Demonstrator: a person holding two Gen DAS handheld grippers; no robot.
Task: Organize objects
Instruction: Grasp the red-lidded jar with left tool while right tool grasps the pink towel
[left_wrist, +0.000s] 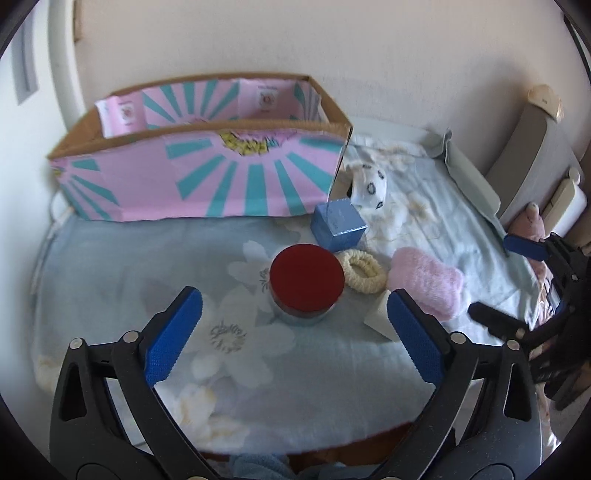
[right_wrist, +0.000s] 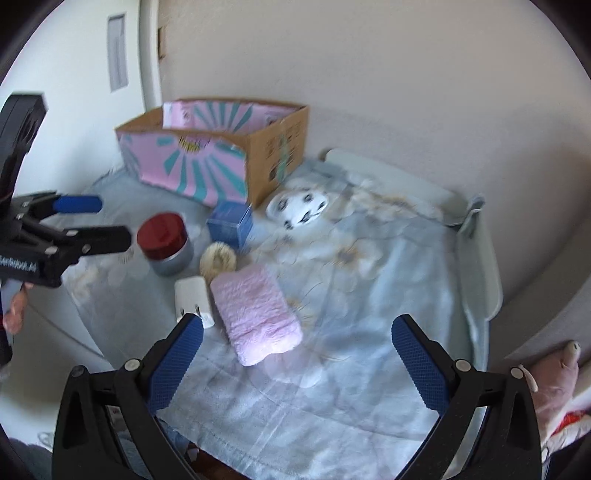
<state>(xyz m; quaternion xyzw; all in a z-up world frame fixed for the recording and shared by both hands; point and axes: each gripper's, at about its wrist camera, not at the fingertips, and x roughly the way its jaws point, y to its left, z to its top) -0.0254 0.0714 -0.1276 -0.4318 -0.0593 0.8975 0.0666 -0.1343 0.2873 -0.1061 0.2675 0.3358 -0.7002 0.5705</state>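
Observation:
A jar with a red lid (left_wrist: 306, 282) (right_wrist: 164, 242) stands on the pale blue floral cloth (left_wrist: 122, 273). My left gripper (left_wrist: 295, 314) is open, its blue pads either side of the jar's near edge but apart from it. Behind the jar sit a blue cube box (left_wrist: 338, 223) (right_wrist: 231, 221), a cream hair tie (left_wrist: 362, 271) (right_wrist: 218, 260), a folded pink towel (left_wrist: 428, 282) (right_wrist: 255, 310) and a white charger (right_wrist: 194, 299). My right gripper (right_wrist: 297, 332) is open above the cloth, with the pink towel ahead of its left finger.
An open cardboard box with pink and teal paper (left_wrist: 199, 177) (right_wrist: 207, 162) stands at the back against the wall. A white spotted pouch (left_wrist: 369, 186) (right_wrist: 299, 208) lies beside it. A pink plush toy (right_wrist: 557, 384) lies off the cloth at the right.

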